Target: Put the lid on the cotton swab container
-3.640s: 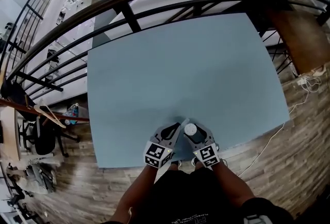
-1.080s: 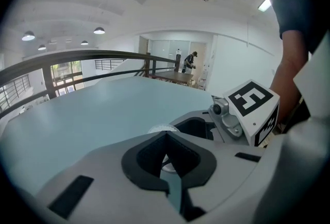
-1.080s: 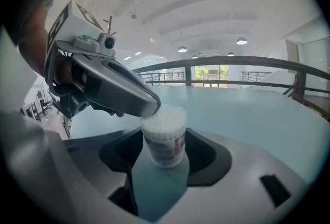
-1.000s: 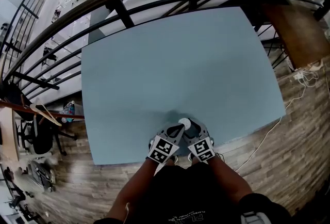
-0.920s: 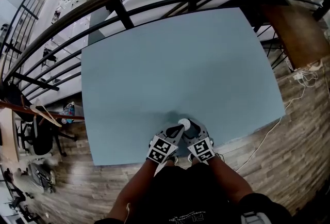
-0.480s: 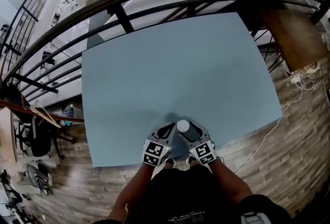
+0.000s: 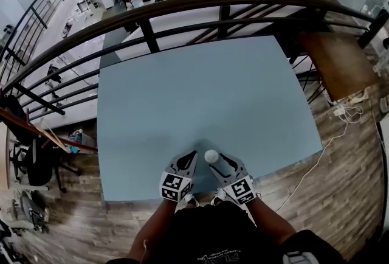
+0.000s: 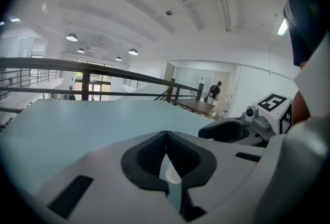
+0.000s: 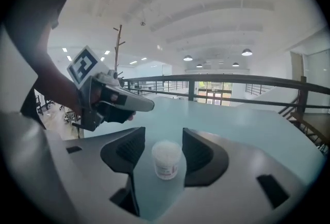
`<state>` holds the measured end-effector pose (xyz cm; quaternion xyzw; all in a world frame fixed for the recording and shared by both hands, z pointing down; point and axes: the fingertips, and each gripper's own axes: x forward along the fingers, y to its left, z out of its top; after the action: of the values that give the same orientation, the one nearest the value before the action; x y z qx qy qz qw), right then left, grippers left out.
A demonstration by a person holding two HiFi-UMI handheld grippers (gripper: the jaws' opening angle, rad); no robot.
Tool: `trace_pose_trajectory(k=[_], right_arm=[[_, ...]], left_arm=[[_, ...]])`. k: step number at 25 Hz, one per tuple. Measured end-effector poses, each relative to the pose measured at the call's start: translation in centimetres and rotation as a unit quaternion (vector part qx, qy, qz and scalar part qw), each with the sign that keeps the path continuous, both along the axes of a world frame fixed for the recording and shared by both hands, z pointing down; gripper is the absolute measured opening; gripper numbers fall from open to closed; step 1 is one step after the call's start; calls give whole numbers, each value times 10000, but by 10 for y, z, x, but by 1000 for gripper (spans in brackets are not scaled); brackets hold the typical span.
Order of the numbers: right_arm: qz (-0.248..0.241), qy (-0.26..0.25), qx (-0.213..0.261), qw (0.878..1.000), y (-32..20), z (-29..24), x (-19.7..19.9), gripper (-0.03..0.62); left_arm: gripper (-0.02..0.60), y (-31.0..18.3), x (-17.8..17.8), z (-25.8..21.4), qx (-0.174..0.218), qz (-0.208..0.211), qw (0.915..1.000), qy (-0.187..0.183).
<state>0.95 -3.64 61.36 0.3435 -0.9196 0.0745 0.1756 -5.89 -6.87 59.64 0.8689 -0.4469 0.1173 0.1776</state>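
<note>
The cotton swab container (image 7: pixel 211 156) (image 9: pixel 166 159), a small white pot with a label, stands on the light blue table (image 7: pixel 200 92) near its front edge. Its white top looks slightly wider than its body, and I cannot tell whether that is a lid. My right gripper (image 7: pixel 220 158) (image 9: pixel 164 132) is open. Its jaws have just been closing a little, with the container showing in the gap and neither pad touching it. My left gripper (image 7: pixel 192 153) (image 8: pixel 166 138) hangs just left of the container, apart from it, with jaws shut. A thin white ribbed sliver (image 8: pixel 172 174) shows in the slit behind the tips.
A dark metal railing (image 7: pixel 182 7) runs along the table's far side, with a drop to a lower floor beyond it. A wooden floor and a white cable (image 7: pixel 316 165) lie to the right. The person's arms come in from the bottom edge.
A second ago the left gripper's tip was at the container's top; it has since drawn off to the left. Both grippers have lifted, and the container stays on the table.
</note>
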Motion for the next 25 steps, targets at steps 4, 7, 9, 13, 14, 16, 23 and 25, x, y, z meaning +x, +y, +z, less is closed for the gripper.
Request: trace_pose_trajectory(k=[4, 7, 9, 13, 14, 16, 23, 25], right_arm=[[30, -82, 369, 9993, -8, -28, -9, 139], [59, -82, 584, 9982, -12, -41, -16, 68], [100, -107, 649, 9978, -14, -46, -18, 43], [197, -195, 685, 9973, -20, -54, -19, 26], [212, -228, 706, 9970, -22, -57, -19, 23], [197, -292, 793, 9962, -23, -62, -23, 20], [164, -287, 911, 9953, -23, -72, -34, 18], [154, -293, 925, 9952, -24, -74, -36, 17]], left_arm=[[11, 0, -11, -10, 128, -205, 9997, 72], [12, 2, -21, -13, 134, -346, 9993, 33], [11, 4, -25, -16, 173, -381, 9991, 60], [11, 9, -24, -26, 213, -315, 9992, 136], [11, 12, -23, -28, 166, -280, 9994, 147], [11, 16, -26, -31, 114, -288, 9994, 136], [11, 18, -40, -37, 360, -446, 9982, 146], [11, 19, -42, -38, 410, -467, 9980, 131]])
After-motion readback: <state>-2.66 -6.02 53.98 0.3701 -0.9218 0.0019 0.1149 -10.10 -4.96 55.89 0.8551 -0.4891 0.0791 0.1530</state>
